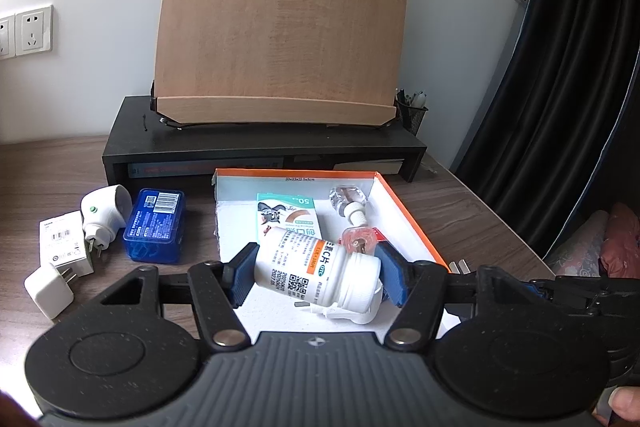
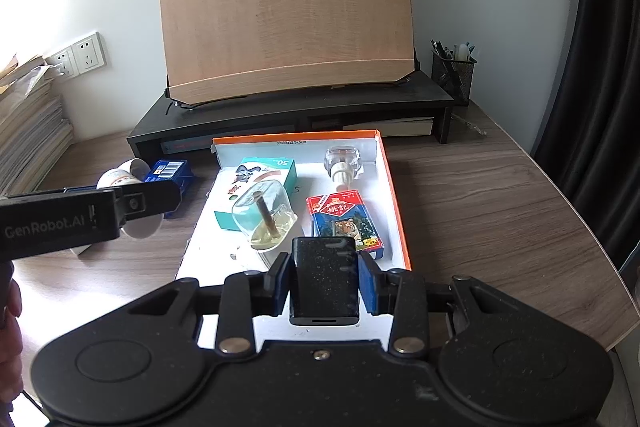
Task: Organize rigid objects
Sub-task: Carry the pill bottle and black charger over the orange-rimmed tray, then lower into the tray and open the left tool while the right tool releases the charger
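Left wrist view: my left gripper (image 1: 318, 273) pinches a white pill bottle (image 1: 316, 273) between its blue fingers (image 1: 242, 277), held above the orange-rimmed tray (image 1: 408, 211) on the table (image 1: 472, 215). Right wrist view: my right gripper (image 2: 324, 283) clamps a black box (image 2: 324, 281) over the tray's near end.

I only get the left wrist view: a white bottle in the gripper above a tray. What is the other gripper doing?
Observer: The right gripper is shut on a small black box, above the near end of the tray.
Operator: Is anything hidden behind my bottle?
Observer: Yes, a red and blue card box with a tiger picture lies flat in the tray, near its right wall.
Operator: And far off to the left?
Observer: A stack of papers sits by the sockets.
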